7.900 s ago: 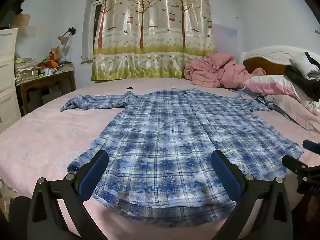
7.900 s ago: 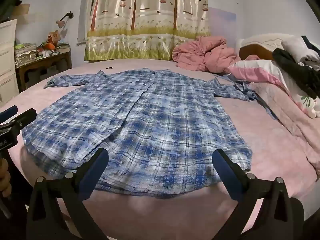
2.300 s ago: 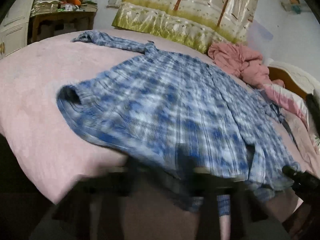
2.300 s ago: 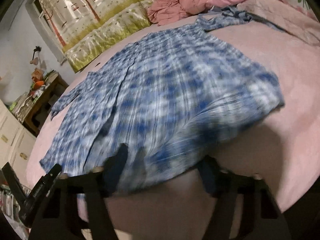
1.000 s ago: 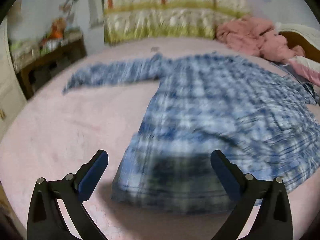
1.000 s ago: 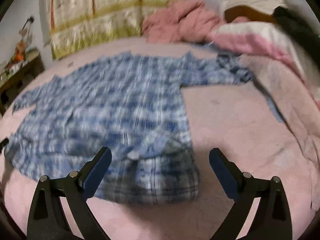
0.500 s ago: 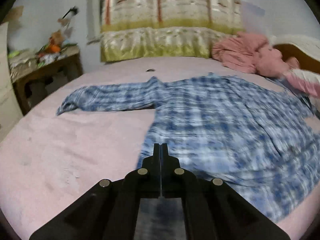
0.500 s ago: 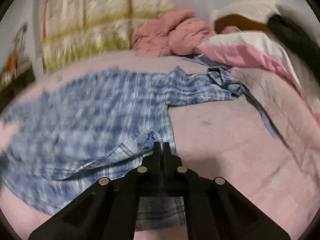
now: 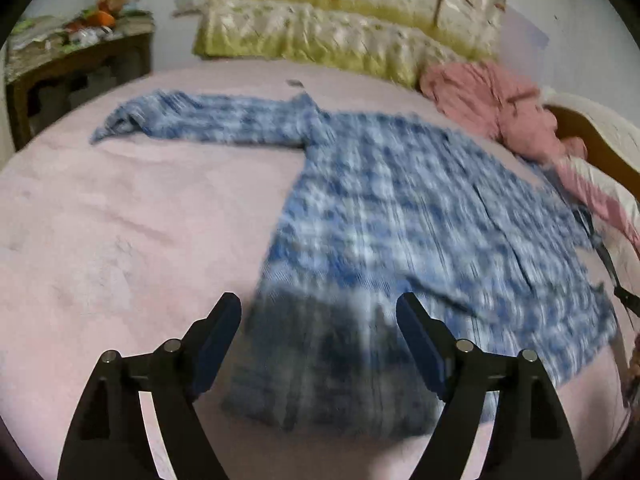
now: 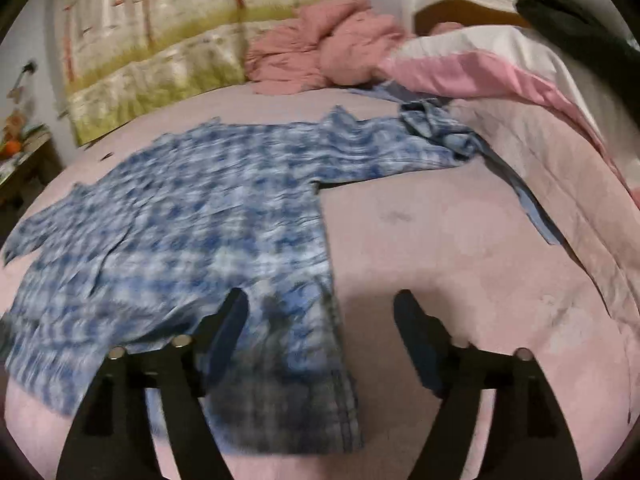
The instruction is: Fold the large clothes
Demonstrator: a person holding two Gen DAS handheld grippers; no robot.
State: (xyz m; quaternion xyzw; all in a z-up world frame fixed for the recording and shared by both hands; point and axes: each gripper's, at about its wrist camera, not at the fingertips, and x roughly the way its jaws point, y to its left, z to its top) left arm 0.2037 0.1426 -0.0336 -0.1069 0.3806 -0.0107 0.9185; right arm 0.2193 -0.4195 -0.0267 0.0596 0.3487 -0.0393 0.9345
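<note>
We are observing a blue plaid shirt (image 9: 400, 216) lying spread on the pink bed (image 9: 120, 240), hem nearest both tools. The left gripper (image 9: 318, 334) is hovering over the hem's left corner; its jaws are opening, spread wide, and the cloth is lying beyond and below them, unpinched. The right gripper (image 10: 320, 330) is hovering over the hem's right edge; its jaws are likewise opening and pinching nothing. A crumpled pink quilt (image 10: 320, 52) is lying well beyond the jaws.
</note>
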